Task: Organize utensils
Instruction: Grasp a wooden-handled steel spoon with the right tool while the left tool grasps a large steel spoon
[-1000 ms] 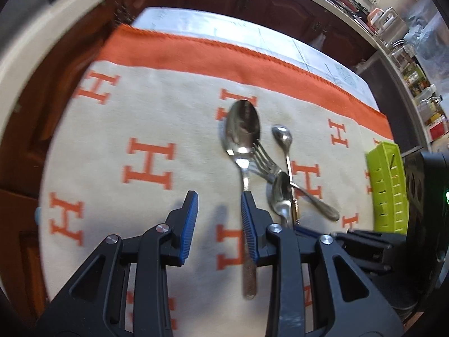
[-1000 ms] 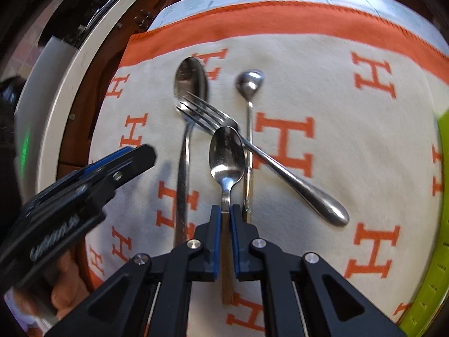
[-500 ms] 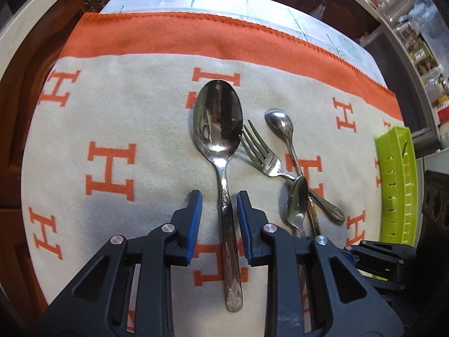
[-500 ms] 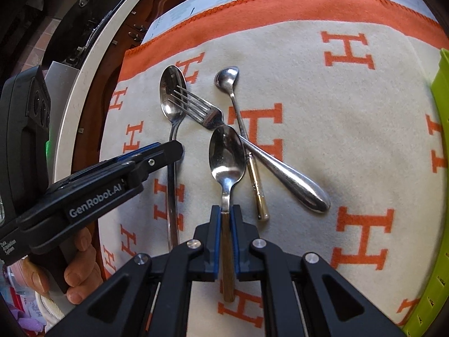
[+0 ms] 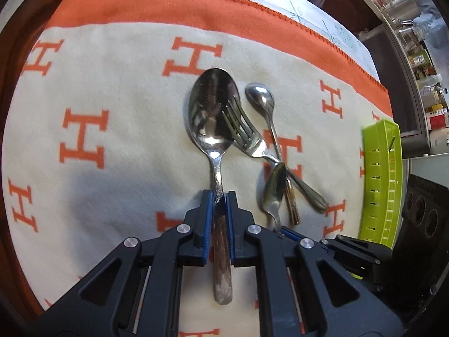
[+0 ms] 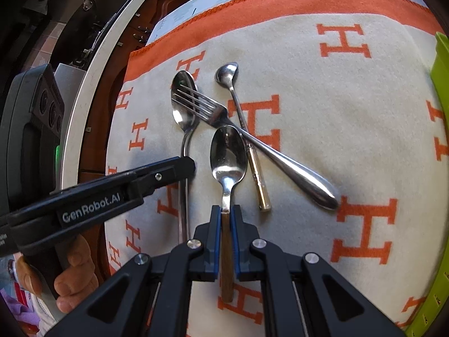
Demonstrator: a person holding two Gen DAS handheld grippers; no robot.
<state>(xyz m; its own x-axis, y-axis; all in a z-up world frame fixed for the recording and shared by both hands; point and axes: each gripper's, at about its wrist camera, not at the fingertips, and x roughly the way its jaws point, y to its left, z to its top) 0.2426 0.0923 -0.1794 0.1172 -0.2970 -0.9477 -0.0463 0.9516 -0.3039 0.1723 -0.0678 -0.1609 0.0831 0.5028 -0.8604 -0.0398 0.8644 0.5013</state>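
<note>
We had the left claw [image 5: 219,196] pinched on the neck of the large polished steel tablespoon [image 5: 213,112], just below its bowl, because the thin stem there gave the blue pads a firm bite while the broad brown-tinted end of the handle stuck out behind the jaws toward six o'clock. The spoon lay flat on the cream blanket with orange H letters [image 5: 112,84] that covered the bench, bowl pointing to twelve o'clock. The silver fork [image 5: 247,137] rested its tines on the bowl's rim at about three o'clock, so we judged that any lift had to be slow, or the fork would be dragged along.

Our right claw [image 6: 226,213] was pressed together on the wooden handle of the smaller steel spoon [image 6: 228,151], gripped right where metal met wood, presumably to keep the bowl from swinging. In the right wrist view this spoon seemed raised, its bowl overlapping the fork handle; whether they touched we could not tell. The slim teaspoon with a gold-toned handle [image 6: 247,129] lay under the fork, crossing it.

The lime-green slotted plastic tray [image 5: 381,179] stood at three o'clock, well apart from the pile, and we took it as the likely destination for both held spoons.
</note>
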